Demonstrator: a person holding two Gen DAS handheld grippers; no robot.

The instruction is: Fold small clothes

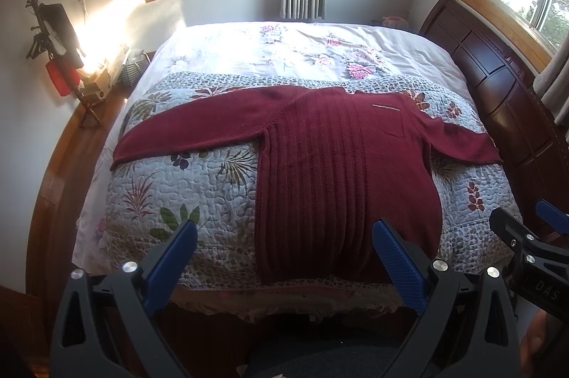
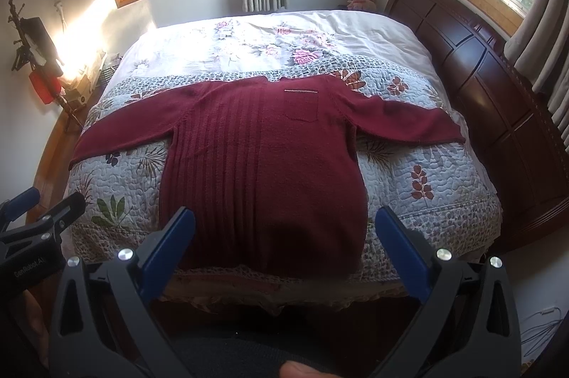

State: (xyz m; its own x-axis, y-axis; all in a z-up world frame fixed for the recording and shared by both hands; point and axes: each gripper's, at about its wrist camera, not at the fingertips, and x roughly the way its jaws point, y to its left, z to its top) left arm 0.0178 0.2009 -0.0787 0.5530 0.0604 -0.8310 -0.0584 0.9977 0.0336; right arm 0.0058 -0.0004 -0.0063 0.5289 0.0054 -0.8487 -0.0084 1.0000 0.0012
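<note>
A dark red ribbed sweater (image 1: 341, 164) (image 2: 263, 157) lies flat on the bed, both sleeves spread out sideways, its hem at the near edge of the quilt. A small chest pocket with a pale stripe shows on its right side. My left gripper (image 1: 284, 235) is open, held above the near bed edge, its blue fingers either side of the sweater's hem area without touching it. My right gripper (image 2: 284, 221) is open too, hovering over the hem in the same way. Each gripper shows at the edge of the other's view.
The bed wears a floral quilt (image 1: 185, 185) over a pale flowered sheet. A dark wooden headboard (image 2: 498, 100) runs along the right side. A cluttered stand (image 1: 60, 57) stands by the left wall. Windows with curtains line the far and right walls.
</note>
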